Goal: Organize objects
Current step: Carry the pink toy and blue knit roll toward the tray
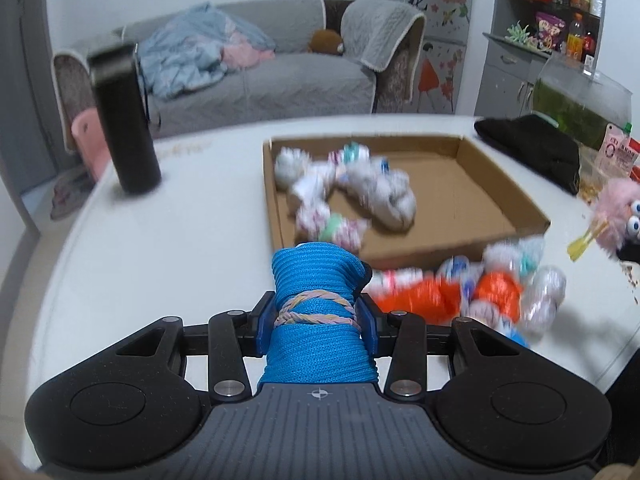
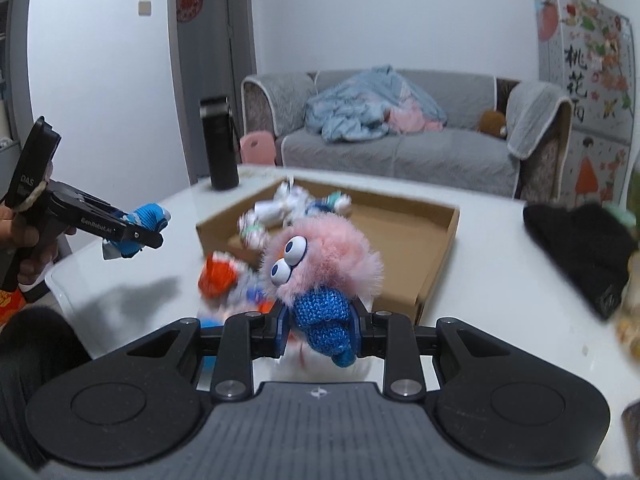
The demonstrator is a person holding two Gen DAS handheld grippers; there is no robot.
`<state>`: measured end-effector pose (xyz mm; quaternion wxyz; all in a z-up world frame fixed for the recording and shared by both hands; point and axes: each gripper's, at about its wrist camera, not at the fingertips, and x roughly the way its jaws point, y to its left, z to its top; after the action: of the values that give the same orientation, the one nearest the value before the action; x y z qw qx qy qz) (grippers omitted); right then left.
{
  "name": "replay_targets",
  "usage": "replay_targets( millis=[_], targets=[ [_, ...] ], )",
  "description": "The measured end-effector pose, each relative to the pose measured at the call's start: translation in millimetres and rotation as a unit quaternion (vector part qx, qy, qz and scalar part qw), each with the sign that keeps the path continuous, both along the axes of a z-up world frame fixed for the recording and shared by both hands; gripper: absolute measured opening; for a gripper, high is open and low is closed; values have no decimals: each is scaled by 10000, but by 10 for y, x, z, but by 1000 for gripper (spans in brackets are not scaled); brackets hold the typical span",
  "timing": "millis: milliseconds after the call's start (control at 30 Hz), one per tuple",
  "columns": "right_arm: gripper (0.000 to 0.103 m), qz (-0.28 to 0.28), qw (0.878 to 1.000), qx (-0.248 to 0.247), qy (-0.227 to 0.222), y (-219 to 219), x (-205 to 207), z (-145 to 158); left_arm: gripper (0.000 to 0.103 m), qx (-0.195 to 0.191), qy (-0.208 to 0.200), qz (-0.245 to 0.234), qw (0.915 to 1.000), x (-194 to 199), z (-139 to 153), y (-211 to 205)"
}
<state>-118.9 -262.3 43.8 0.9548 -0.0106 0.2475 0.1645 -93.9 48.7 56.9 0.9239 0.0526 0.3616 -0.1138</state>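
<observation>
1. Blue cord wound into a bundle (image 1: 320, 312) and bound with a pastel rubber band (image 1: 316, 310) sits clamped between the pads of the left gripper (image 1: 316, 320), lifted clear of the white table (image 1: 180, 248).
2. From the right wrist view, that same left gripper (image 2: 138, 228) hangs at the left edge, a hand (image 2: 24, 236) wrapped round its handle and the blue bundle poking out past its fingertips.
3. Pink and fluffy, a toy with big googly eyes (image 2: 320, 264) is pinched by its blue crocheted lower part in the right gripper (image 2: 320, 328), whose jaws are squeezed tight on it, above the table.
4. Cardboard tray (image 1: 472, 196) lies on the table ahead of both grippers; several small white bundles (image 1: 352, 184) with touches of green and pink lie in its left half, blurred.
5. Just in front of the tray's near wall sits a loose heap of orange and white bundles (image 1: 472, 292), too blurred to count.
6. Black bottle (image 1: 124, 120) stands upright near the table's far left edge, well apart from the tray.
7. Black knitted hat (image 2: 580, 248) lies on the table to the right of the tray.
8. Grey sofa (image 2: 400, 148) with crumpled light-blue cloth on it stands behind the table.
</observation>
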Motion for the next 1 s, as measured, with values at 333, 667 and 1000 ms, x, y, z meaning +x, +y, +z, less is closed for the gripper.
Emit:
replay_targets(
  millis=[333,667,1000],
  targets=[
    [26,490,9985,183,-159,164,662,284,49,137,-248,-432,9987,635,422,-269],
    [27,928,9953,65,271,607,1391,0,49,-44,-141,-741,9971,1090,28,-506],
    [27,961,9933,-30,645,698,1630,-276,49,54,60,-710,9974,1207,-397,-393]
  ],
)
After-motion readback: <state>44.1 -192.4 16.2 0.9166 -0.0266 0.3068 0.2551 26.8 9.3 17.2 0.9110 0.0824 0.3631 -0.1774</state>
